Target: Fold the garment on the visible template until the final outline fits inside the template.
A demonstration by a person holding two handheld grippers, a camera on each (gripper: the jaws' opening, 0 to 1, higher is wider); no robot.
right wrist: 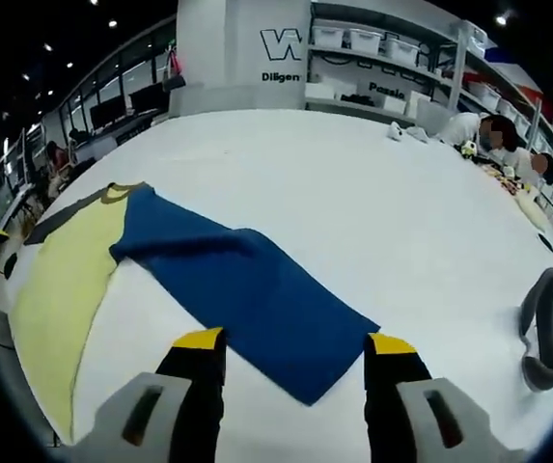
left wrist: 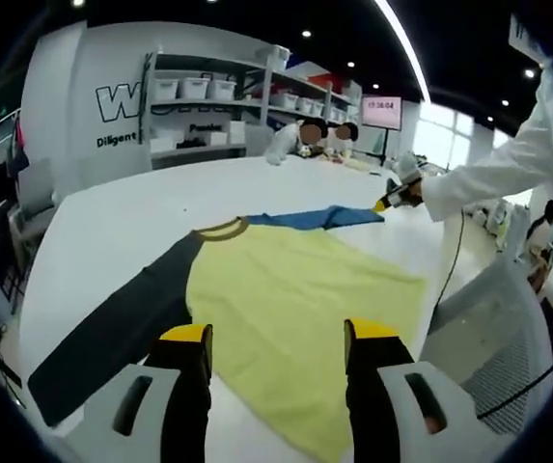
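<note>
Currently the shirt (left wrist: 295,299) lies flat on the white table (left wrist: 122,212), both sleeves spread. The left gripper (left wrist: 276,338) hangs over the yellow body, the right gripper (right wrist: 295,347) over the blue sleeve (right wrist: 247,289); each has its jaws apart, holding nothing. Risk: a shallow pinch could drag and wrinkle the cloth.

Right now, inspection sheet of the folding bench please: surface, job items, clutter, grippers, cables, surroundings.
Surface: white table, no template outline seen.
Job's things: yellow shirt spread flat, unfolded; blue sleeve and dark sleeve stretched out.
Clutter: grey curved object near the table edge.
Grippers: left gripper open over the shirt body; right gripper open at the blue sleeve end.
Cables: black cable hanging past the table edge.
Surroundings: shelving with bins, people seated at the far end.
</note>
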